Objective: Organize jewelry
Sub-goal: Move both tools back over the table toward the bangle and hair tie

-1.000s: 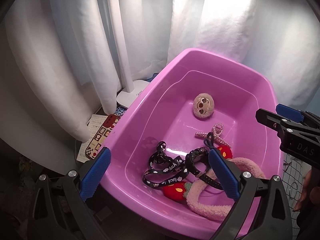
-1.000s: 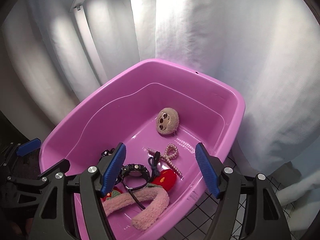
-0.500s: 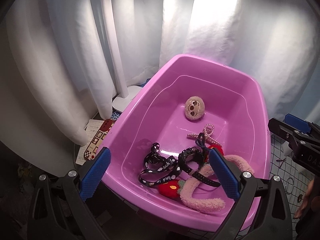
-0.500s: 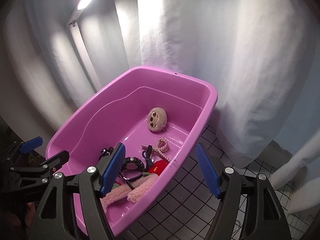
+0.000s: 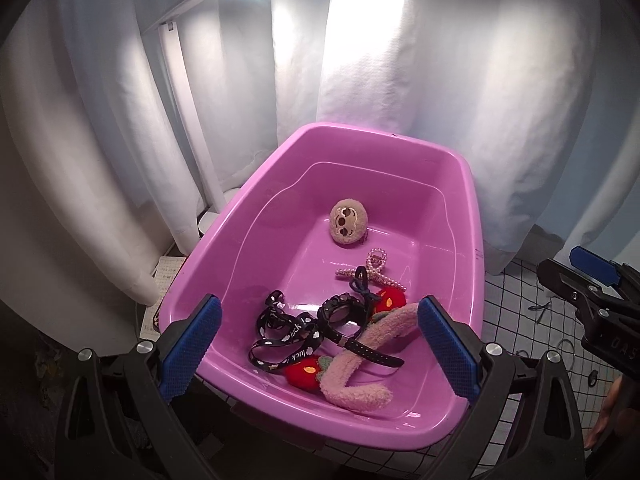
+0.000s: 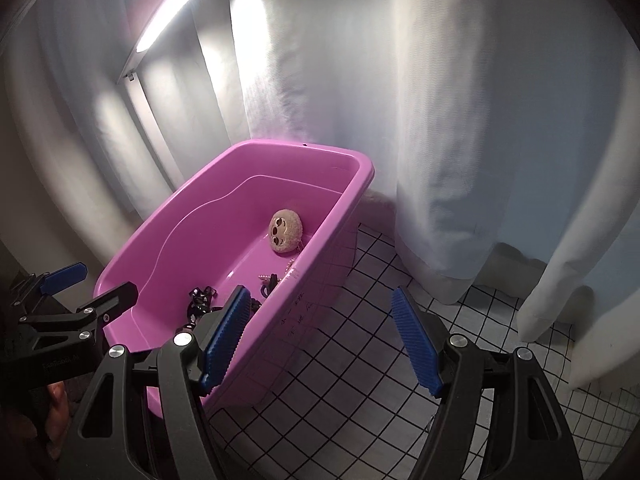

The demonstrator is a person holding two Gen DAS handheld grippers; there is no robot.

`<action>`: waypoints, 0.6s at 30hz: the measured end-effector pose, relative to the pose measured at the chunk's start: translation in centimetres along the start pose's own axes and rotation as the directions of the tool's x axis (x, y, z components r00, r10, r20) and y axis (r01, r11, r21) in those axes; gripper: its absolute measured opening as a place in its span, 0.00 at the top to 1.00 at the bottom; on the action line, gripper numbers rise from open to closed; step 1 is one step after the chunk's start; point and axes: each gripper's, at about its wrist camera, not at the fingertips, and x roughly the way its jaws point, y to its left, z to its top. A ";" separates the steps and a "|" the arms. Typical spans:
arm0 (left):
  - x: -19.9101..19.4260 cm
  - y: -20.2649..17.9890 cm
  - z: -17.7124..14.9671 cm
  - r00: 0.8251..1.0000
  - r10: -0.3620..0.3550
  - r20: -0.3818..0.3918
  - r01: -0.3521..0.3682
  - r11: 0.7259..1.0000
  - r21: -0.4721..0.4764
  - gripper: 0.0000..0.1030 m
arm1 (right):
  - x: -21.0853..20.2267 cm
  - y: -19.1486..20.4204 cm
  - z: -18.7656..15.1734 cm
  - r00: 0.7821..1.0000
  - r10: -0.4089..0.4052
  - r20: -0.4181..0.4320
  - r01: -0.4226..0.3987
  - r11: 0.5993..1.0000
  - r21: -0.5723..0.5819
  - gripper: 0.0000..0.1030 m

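A purple plastic tub (image 5: pixel 280 152) holds a round plush sloth face (image 5: pixel 349 222), a pearl bow clip (image 5: pixel 374 270), a black watch (image 5: pixel 344 316), a black "luck" ribbon (image 5: pixel 284 340) and a pink fuzzy headband (image 5: pixel 360 364) with red strawberries. My left gripper (image 5: pixel 319 302) hangs open above the tub's near end, nothing between its fingers. My right gripper (image 6: pixel 319 293) is open and empty over the tub's right wall and the checked cloth beside it. It also shows at the right edge of the left wrist view (image 5: pixel 576 276). The left gripper (image 6: pixel 94 286) appears at the left of the right wrist view.
White curtains (image 6: pixel 440 120) hang close behind and to the right of the tub (image 6: pixel 304 148). A white lamp pole (image 5: pixel 192 120) stands at the tub's left, with papers (image 5: pixel 168 276) by its base. The checked cloth (image 6: pixel 360 360) carries small rings (image 5: pixel 564 346).
Both grippers have drawn back and risen from the tub, which looks smaller. The right one has slid rightward, from over the tub to over its right wall and the cloth. Jaws unchanged.
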 end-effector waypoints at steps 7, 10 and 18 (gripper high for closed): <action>-1.8 -4.5 -0.7 0.999 -0.046 0.020 0.046 0.999 0.026 0.06 | -3.9 -3.9 -2.5 0.997 -0.068 0.022 0.068 0.997 0.026 0.32; -2.7 -7.0 -1.3 0.997 -0.080 0.022 0.079 0.996 0.048 0.06 | -6.1 -6.3 -4.1 0.994 -0.101 0.036 0.099 0.994 0.052 0.31; -5.0 -13.7 -4.2 0.988 -0.153 0.018 0.151 0.983 0.102 0.06 | -11.7 -12.4 -8.4 0.982 -0.184 0.043 0.178 0.977 0.114 0.30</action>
